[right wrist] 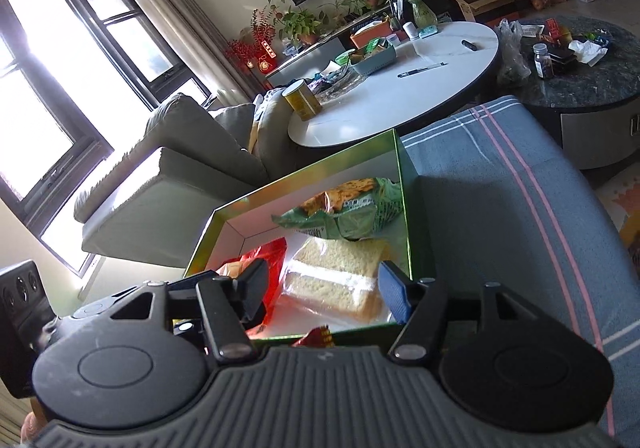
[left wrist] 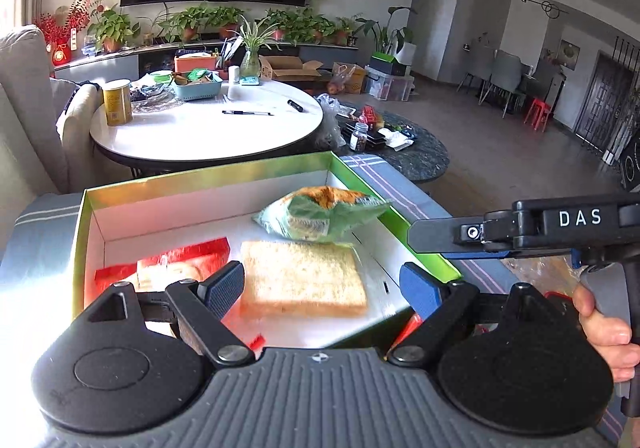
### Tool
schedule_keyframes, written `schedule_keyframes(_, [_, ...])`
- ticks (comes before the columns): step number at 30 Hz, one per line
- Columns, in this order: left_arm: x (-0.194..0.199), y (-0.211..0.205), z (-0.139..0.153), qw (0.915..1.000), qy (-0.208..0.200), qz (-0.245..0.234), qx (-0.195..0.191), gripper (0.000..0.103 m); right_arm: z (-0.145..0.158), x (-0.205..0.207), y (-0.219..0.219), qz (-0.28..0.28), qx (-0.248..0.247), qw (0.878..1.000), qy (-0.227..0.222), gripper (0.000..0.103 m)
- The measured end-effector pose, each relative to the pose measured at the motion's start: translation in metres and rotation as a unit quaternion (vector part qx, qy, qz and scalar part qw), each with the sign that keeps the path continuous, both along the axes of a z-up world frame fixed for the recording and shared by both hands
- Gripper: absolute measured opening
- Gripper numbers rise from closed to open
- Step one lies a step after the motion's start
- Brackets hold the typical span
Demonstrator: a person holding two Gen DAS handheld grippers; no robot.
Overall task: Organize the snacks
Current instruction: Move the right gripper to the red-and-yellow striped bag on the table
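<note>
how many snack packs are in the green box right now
3 visible. Green packet at the far right of the green box, wrapped bread slice in the middle, red packet on the left. Another red wrapper edge at the near rim may be a fourth.

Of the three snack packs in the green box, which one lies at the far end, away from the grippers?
The green crinkled bag, against the far right corner of the box. The clear-wrapped bread and red pack lie nearer.

My left wrist view looks forward and down, close over the green box (left wrist: 208,176). My right wrist view sits close at the box's near right corner, rolled sideways. Both share the box and white round table (left wrist: 208,136).
</note>
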State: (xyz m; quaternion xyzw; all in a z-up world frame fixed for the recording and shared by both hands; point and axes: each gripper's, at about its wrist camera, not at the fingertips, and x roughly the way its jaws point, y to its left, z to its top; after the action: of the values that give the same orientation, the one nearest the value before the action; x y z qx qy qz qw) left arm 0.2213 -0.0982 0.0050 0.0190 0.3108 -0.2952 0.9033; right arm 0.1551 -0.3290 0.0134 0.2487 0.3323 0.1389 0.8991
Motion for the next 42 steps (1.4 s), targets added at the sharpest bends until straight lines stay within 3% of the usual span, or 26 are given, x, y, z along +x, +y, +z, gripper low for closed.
schedule_keyframes(8, [-0.024, 0.003, -0.016, 0.9996, 0.018, -0.014, 0.016, 0.085, -0.007, -0.021, 0.003, 0.003, 0.002, 1.0, 0.008, 0.082])
schedule_keyframes(13, [-0.039, 0.003, -0.016, 0.9996, -0.003, -0.015, 0.025, 0.086, -0.006, -0.036, -0.002, -0.009, 0.005, 1.0, 0.005, 0.085])
schedule_keyframes(21, [-0.051, 0.02, -0.02, 0.9995, 0.03, 0.006, 0.003, 0.086, -0.009, -0.051, -0.002, -0.003, 0.003, 1.0, 0.005, 0.086])
schedule_keyframes(29, [-0.064, 0.039, -0.027, 0.9985, 0.052, 0.015, -0.009, 0.086, -0.024, -0.055, 0.011, 0.012, -0.016, 0.999, 0.025, 0.087])
schedule_keyframes(39, [-0.076, 0.039, -0.034, 0.9986, 0.052, 0.008, -0.004, 0.086, -0.038, -0.06, 0.034, 0.033, -0.079, 0.996, 0.041, 0.087])
schedule_keyframes(42, [-0.078, 0.042, -0.034, 0.9985, 0.053, 0.009, -0.006, 0.086, -0.04, -0.06, 0.03, 0.031, -0.075, 0.996, 0.042, 0.087])
